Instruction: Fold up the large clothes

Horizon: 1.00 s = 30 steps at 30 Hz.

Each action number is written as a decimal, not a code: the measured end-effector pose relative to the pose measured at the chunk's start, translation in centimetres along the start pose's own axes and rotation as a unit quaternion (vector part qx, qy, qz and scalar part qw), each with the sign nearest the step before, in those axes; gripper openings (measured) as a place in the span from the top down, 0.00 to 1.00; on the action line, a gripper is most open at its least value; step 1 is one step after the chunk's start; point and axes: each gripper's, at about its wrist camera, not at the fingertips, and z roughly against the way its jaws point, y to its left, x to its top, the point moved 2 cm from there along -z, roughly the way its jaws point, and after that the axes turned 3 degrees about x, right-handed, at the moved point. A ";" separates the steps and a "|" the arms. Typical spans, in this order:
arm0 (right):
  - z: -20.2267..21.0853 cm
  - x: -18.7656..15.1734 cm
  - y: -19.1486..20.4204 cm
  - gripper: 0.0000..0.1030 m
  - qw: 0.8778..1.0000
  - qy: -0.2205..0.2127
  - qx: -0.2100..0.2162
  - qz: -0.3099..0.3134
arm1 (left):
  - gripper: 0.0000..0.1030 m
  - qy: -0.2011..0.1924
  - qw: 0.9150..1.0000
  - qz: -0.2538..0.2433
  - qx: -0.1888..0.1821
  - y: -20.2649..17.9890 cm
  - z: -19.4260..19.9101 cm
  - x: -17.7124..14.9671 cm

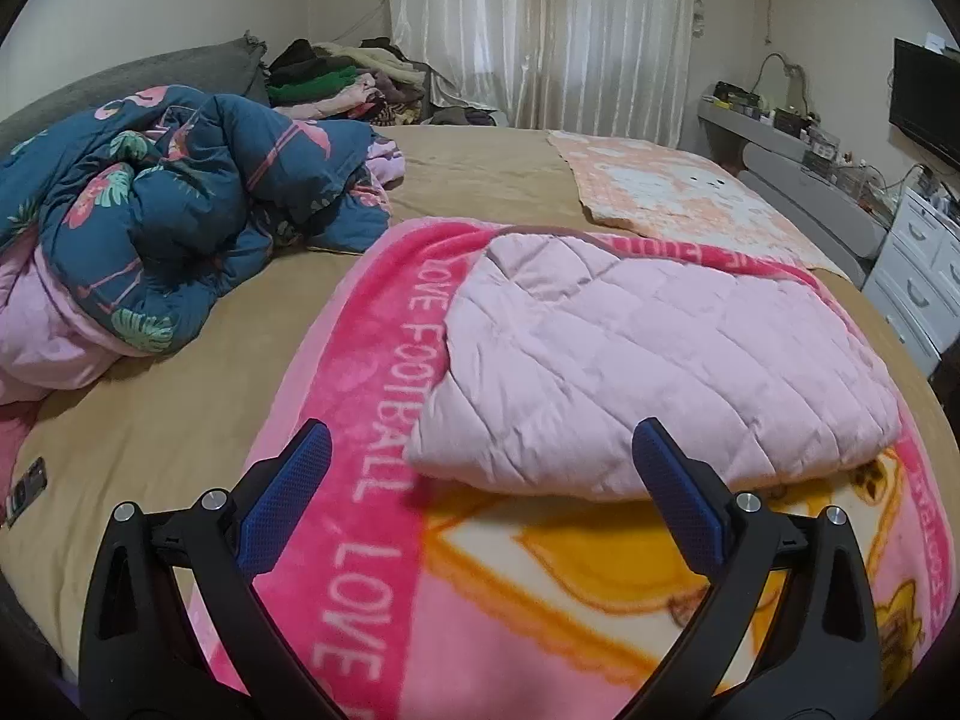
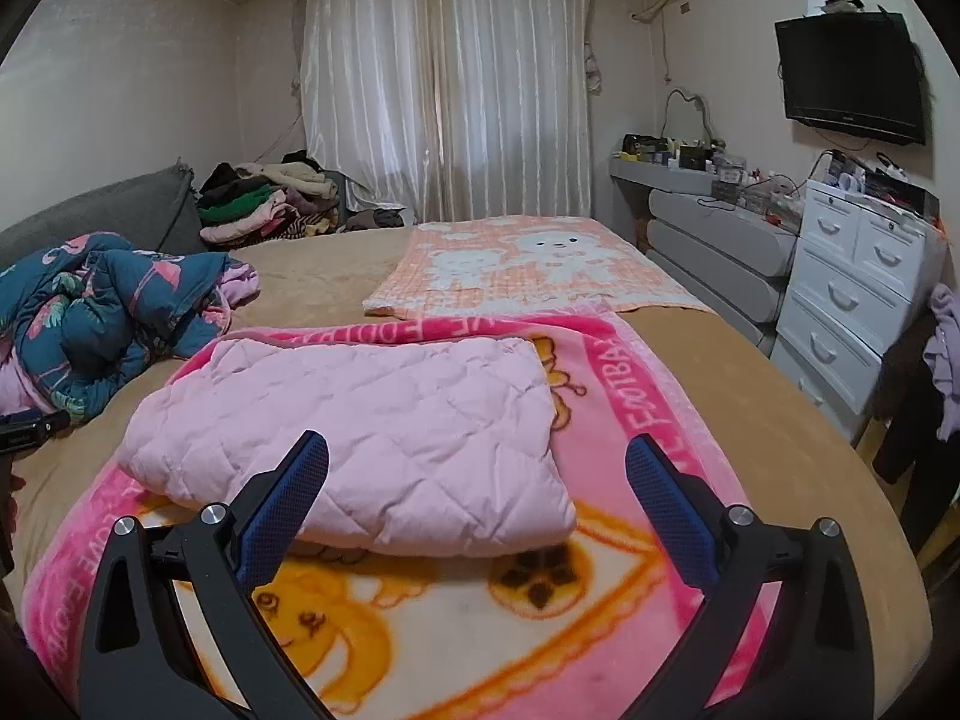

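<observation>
A pale pink quilted piece point(image 1: 648, 360) point(image 2: 354, 420) lies folded into a thick rectangle on a bright pink cartoon blanket point(image 1: 372, 408) point(image 2: 636, 384) spread over the bed. My left gripper point(image 1: 483, 441) hovers above the fold's near left corner, jaws wide apart and empty. My right gripper point(image 2: 477, 456) hangs over the fold's near edge, equally wide and empty. Neither gripper's blue pads point(image 1: 288, 504) point(image 2: 672, 510) touch the cloth.
A crumpled blue flamingo duvet point(image 1: 162, 204) point(image 2: 96, 312) lies at the left. An orange bear-print blanket point(image 1: 678, 192) point(image 2: 522, 264) lies flat behind. Stacked clothes point(image 2: 258, 204) sit by the curtain. White drawers point(image 2: 858, 294) and a grey shelf stand right of the tan bed point(image 1: 150, 408). A phone point(image 1: 27, 489) rests near the bed's left edge.
</observation>
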 end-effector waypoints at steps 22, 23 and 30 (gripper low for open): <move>-7.8 -11.6 -3.4 0.04 0.975 0.113 -0.038 -0.188 | 0.09 0.123 0.990 0.062 -0.041 -1.1 -7.4 -8.3; -8.4 -12.0 -3.6 0.04 0.972 0.118 -0.036 -0.200 | 0.09 0.127 0.988 0.072 -0.046 -1.1 -8.0 -8.4; -13.1 -13.3 -4.6 0.04 0.947 0.137 -0.018 -0.290 | 0.09 0.143 0.971 0.169 -0.092 -0.2 -11.7 -7.5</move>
